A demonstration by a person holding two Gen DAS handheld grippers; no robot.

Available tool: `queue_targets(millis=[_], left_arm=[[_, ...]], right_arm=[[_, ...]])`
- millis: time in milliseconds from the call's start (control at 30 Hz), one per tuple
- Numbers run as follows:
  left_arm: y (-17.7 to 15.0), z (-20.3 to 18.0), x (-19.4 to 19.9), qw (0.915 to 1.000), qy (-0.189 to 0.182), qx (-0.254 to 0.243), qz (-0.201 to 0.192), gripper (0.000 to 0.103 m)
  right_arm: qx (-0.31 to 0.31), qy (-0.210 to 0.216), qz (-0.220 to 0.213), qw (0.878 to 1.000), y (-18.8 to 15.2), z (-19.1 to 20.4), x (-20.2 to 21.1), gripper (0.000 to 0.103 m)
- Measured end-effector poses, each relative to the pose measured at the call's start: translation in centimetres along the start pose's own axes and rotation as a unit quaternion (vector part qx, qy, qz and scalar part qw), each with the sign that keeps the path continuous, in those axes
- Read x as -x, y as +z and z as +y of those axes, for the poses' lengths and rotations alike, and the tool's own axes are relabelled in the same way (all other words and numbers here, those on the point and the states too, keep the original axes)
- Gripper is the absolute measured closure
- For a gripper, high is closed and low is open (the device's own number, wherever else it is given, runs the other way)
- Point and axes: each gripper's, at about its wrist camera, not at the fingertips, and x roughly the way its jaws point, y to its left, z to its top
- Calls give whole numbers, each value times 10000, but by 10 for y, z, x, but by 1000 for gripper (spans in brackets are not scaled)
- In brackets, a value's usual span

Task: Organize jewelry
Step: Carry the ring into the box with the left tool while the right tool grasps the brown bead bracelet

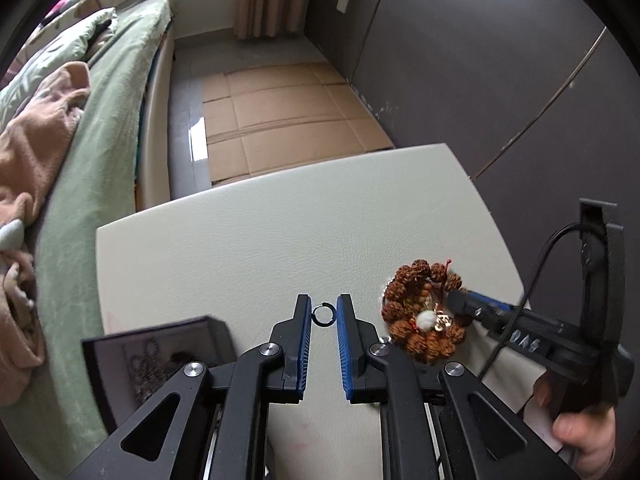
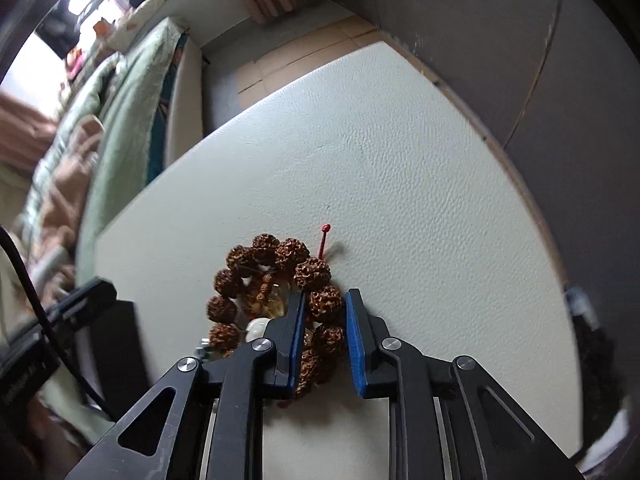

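Left gripper [image 1: 324,314] points steeply down, jaws nearly closed; right gripper [image 2: 326,308] likewise angled down, jaws narrowed

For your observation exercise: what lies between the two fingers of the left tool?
A small dark open ring, pinched between the left tool's blue pads above the pale table; the left wrist view shows it.

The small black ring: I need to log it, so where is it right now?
In the left wrist view, the small black ring is pinched between the left gripper pads over the white table, left of the brown bead bracelet.
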Motion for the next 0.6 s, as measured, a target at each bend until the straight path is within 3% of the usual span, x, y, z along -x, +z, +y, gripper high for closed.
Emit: queue_targets(millis=[267, 600], left_arm=[[-16, 28, 38, 9992, -99, 234, -318, 90], [-34, 68, 66, 9974, -11, 461, -547, 90]], right_arm=[[238, 919, -655, 9933, -14, 23, 57, 82], [501, 1236, -1041, 9856, -32, 59, 90, 82]])
